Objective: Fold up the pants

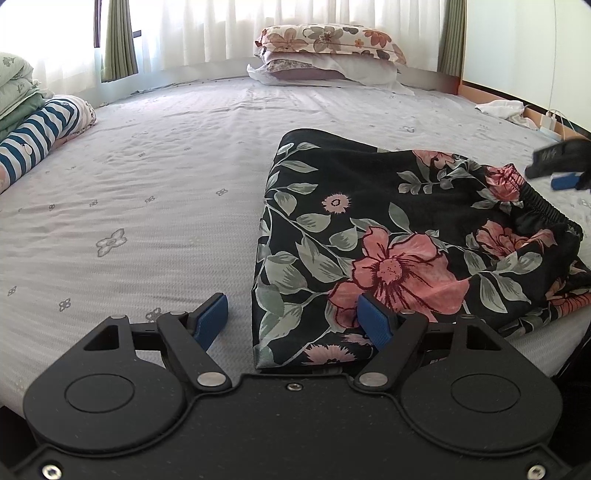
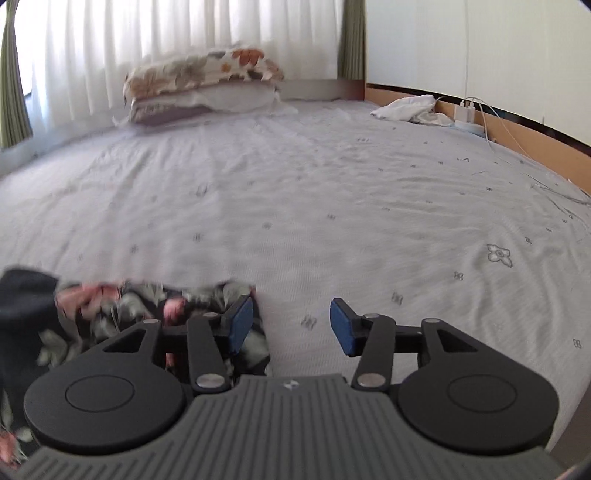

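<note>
The pants [image 1: 406, 236] — black with pink flowers and grey-green leaves — lie folded into a thick, roughly rectangular bundle on the bed [image 1: 147, 177], toward its near edge. Their gathered elastic waistband [image 1: 543, 206] sits on the far right side of the bundle, slightly rumpled.

The left claw [image 1: 293, 321] hangs low over the near left corner of the bundle with its blue pads spread wide; the folded edge runs between them, one pad over the bare sheet and the other over the fabric, and neither presses on it. The right claw [image 2: 291, 325] is also spread, with nothing between its pads but the sheet; the pants [image 2: 147, 314] lie just to its left, behind its left finger, blurred in the right wrist view. From the left wrist view, the right claw [image 1: 561, 177] shows at the right edge, near the waistband.

Two pillows [image 1: 325, 55] are stacked at the far side by the white curtains [image 1: 221, 29], and a striped cloth [image 1: 37, 136] lies at the left.
</note>
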Demonstrator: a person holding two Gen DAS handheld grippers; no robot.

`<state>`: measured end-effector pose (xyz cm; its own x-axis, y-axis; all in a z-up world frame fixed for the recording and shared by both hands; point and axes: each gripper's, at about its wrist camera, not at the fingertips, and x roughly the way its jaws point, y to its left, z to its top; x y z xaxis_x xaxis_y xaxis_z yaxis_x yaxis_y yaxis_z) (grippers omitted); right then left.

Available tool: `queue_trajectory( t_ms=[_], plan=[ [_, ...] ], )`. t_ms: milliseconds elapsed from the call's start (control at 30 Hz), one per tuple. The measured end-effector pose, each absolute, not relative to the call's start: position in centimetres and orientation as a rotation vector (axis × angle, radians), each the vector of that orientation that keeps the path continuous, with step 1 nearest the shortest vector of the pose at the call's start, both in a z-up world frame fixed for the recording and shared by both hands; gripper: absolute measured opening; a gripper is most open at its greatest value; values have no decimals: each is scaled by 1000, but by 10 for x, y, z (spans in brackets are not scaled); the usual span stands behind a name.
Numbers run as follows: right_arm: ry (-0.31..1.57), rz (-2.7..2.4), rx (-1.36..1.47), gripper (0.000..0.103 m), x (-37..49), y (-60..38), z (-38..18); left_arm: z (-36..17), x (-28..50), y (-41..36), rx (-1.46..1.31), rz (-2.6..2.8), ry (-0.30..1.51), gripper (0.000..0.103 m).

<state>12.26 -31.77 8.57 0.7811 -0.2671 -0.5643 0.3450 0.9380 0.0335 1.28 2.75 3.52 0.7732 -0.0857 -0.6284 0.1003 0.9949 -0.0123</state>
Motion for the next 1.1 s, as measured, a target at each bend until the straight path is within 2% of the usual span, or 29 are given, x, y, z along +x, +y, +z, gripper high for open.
queue_trajectory(
  t_ms=[67, 333, 667, 867, 1100],
  plan=[
    [561, -323, 153, 74, 116, -321, 94, 36, 14, 27, 21, -97, 682, 77],
    [554, -37, 103, 74, 73, -280, 96, 37, 16, 27, 20, -93, 697, 78],
    [648, -74, 23, 74, 50, -273, 51, 37, 19, 27, 20, -94, 705, 79],
    [579, -122, -31, 88, 33, -277, 33, 36, 19, 28, 21, -94, 704, 81],
    [536, -100, 50, 89, 25, -286, 43, 42, 18, 30, 16, -103, 709, 81]
  ],
)
